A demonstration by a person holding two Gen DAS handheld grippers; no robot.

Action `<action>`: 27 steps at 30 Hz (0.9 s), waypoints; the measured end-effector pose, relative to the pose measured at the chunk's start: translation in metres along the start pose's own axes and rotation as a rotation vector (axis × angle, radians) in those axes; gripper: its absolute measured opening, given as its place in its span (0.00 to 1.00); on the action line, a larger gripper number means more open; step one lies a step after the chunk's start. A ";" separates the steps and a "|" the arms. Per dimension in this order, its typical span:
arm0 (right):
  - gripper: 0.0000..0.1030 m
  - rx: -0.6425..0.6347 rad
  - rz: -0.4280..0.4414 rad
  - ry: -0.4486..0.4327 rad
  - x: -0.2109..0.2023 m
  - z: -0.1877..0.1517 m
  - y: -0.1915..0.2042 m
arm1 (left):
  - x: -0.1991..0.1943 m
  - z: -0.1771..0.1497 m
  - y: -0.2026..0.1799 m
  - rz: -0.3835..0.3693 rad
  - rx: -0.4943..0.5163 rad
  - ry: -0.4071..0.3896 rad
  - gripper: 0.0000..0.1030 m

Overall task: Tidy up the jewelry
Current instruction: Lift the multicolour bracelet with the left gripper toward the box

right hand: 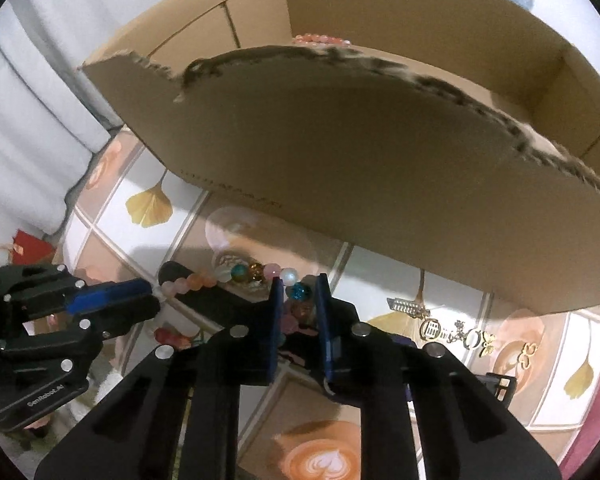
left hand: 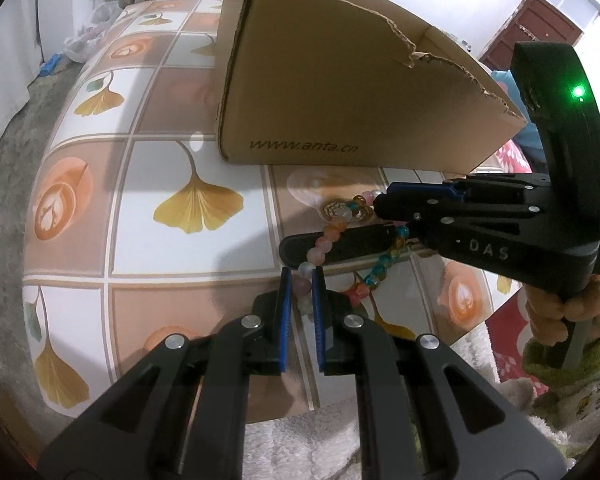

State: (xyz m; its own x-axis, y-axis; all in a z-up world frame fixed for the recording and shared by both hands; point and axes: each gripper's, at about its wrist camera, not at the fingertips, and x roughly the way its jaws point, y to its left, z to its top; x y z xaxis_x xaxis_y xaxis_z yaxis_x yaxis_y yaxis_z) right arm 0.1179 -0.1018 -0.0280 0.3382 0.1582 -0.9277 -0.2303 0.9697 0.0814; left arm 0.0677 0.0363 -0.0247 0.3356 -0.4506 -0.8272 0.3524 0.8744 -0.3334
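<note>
Before the cardboard box [left hand: 340, 92], both tools share one beaded bracelet [left hand: 328, 236].
Left tool [left hand: 301, 280] and right tool [right hand: 298, 286] each clamp its beads above the bench [left hand: 204, 92].

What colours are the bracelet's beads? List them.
Pale pink, orange, milky white, teal and amber on the bracelet; clearest in the left wrist view.

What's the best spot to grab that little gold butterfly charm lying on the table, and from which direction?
A judgement: take the gold butterfly charm across its narrow middle, coming straight down from above. It lies flat on the table, thin and low, so a sideways approach would slide over it. Other small gold pieces lie close on its left, so the fingers are best set along the free sides.
</note>
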 end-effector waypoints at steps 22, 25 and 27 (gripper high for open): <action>0.10 0.013 0.014 -0.115 -0.044 -0.014 0.005 | -0.023 -0.002 -0.002 -0.005 -0.011 -0.089 0.09; 0.09 0.013 0.028 -0.150 -0.060 -0.016 0.007 | -0.039 0.001 -0.008 -0.001 0.007 -0.125 0.09; 0.09 0.014 0.040 -0.180 -0.071 -0.014 0.008 | -0.051 0.003 -0.012 -0.004 0.018 -0.145 0.08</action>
State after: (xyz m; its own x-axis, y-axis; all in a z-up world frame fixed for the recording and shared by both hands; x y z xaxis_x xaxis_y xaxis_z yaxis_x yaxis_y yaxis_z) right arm 0.0797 -0.1082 0.0337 0.4869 0.2262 -0.8436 -0.2345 0.9643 0.1232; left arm 0.0493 0.0479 0.0228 0.4562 -0.4763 -0.7517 0.3689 0.8699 -0.3273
